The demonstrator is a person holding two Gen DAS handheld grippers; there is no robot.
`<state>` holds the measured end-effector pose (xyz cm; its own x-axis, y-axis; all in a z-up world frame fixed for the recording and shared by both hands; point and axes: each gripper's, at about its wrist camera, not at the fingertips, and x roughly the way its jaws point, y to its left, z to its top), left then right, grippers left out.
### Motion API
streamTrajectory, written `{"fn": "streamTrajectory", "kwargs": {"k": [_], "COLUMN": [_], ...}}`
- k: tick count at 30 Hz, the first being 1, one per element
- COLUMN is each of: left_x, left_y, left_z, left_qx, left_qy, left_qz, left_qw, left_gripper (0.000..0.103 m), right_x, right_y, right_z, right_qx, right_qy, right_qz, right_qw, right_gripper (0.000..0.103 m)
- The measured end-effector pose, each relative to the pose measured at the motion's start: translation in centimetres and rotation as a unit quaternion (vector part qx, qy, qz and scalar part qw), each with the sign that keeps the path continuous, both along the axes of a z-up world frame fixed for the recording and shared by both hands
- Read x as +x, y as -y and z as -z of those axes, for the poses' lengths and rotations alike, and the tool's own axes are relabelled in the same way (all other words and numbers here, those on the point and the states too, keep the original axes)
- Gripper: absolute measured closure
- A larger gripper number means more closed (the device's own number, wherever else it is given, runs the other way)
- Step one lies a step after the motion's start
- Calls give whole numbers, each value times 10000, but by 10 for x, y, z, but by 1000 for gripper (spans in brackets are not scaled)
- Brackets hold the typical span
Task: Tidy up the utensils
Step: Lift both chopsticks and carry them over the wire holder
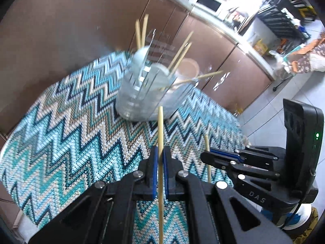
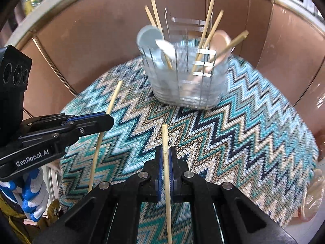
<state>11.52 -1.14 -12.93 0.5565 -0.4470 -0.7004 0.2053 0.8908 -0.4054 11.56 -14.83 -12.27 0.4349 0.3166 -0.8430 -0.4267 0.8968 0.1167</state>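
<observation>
Two hand-held grippers above a small table covered by a zigzag-patterned knit cloth (image 1: 67,126) in teal, white, tan and navy. The left gripper (image 1: 160,158) has its blue-padded jaws closed on a bamboo chopstick (image 1: 160,130), which runs lengthwise between the pads and projects beyond the tips toward the far edge of the cloth. The right gripper (image 2: 166,158) is likewise clamped on a second bamboo chopstick (image 2: 165,138), held the same way. Each tool appears in the other's view: the right gripper at the right of the left wrist view, the left gripper at the left of the right wrist view, held by a hand in a blue-and-white work glove (image 2: 33,199).

A clear plastic utensil holder (image 2: 189,89) with several compartments stands on the cloth near its far edge. It contains further chopsticks (image 2: 209,14) leaning at various angles, pale blue spoons (image 2: 148,38) on its left side and a pink spoon (image 2: 220,40) on its right (motion blur hides the exact compartment of each). Brown cabinet fronts (image 1: 61,30) stand behind the table.
</observation>
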Motion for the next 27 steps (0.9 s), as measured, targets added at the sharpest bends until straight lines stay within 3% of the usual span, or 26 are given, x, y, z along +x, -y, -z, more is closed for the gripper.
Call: {"fn": "streamTrajectory", "kwargs": {"k": [7, 12, 16, 19, 24, 27], "left_x": [-33, -45, -32, -17, 19, 39], "left_y": [-21, -30, -20, -21, -15, -10], "left_z": [-58, -110, -159, -185, -196, -189], "left_qx": [-73, 1, -25, -130, -68, -48], "left_qy": [779, 1486, 2137, 2566, 3162, 3253], "left_qz": [-149, -357, -549, -836, -1349, -1510], "left_qw": [9968, 9882, 9754, 9628, 9390, 9334], "left_gripper": [98, 98, 98, 98, 98, 98], "right_x": [-41, -56, -54, -44, -18, 5], "right_y": [7, 6, 7, 11, 20, 24], "right_z": [-54, -96, -137, -173, -195, -194], "right_qx": [218, 477, 770, 1051, 1486, 1595], "right_qy": [698, 1280, 1860, 2426, 3090, 3390], "right_qz": [191, 281, 320, 415, 599, 735], "right_qw": [9971, 9902, 9790, 9635, 9375, 9242], "right_gripper": [98, 98, 98, 98, 98, 98]}}
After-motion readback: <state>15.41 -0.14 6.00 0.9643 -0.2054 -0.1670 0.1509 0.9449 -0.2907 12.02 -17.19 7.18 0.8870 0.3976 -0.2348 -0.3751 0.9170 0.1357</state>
